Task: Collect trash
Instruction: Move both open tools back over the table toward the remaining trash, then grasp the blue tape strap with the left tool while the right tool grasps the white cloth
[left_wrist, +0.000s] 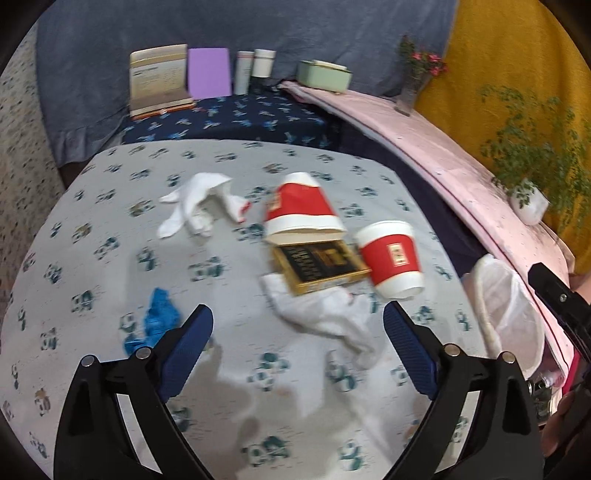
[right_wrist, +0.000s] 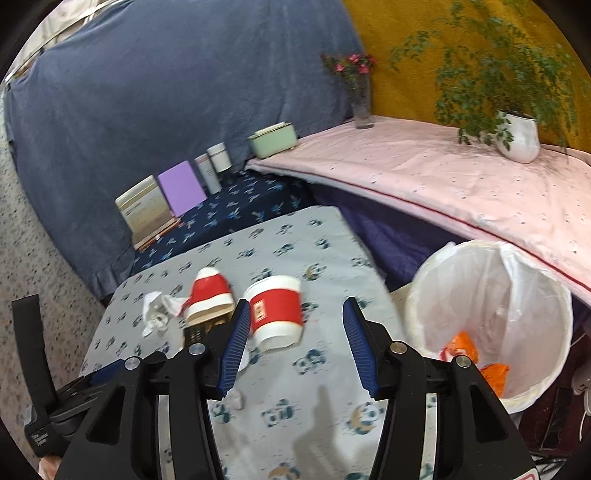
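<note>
On the panda-print tablecloth (left_wrist: 110, 258) lies scattered trash. A crushed red-and-white paper cup (left_wrist: 301, 208) rests against a gold-and-black box (left_wrist: 319, 266). A second red-and-white cup (left_wrist: 391, 258) stands upside down right of the box. One crumpled white tissue (left_wrist: 201, 203) lies far left, another white tissue (left_wrist: 325, 317) just past my left gripper (left_wrist: 297, 317), which is open and holds nothing. A blue scrap (left_wrist: 157, 323) lies by its left finger. My right gripper (right_wrist: 293, 314) is open above the table, with the inverted cup (right_wrist: 275, 314) just beyond its fingertips. The lined bin (right_wrist: 487, 317) stands right of it.
Orange wrappers (right_wrist: 476, 358) lie inside the bin. Behind the table, on a dark blue cloth, stand a cream box (left_wrist: 159, 79), a purple card (left_wrist: 208, 72) and two canisters (left_wrist: 255, 70). A pink-covered ledge (right_wrist: 424, 177) carries a green case (right_wrist: 273, 140), a flower vase (right_wrist: 360, 99) and a potted plant (right_wrist: 517, 136).
</note>
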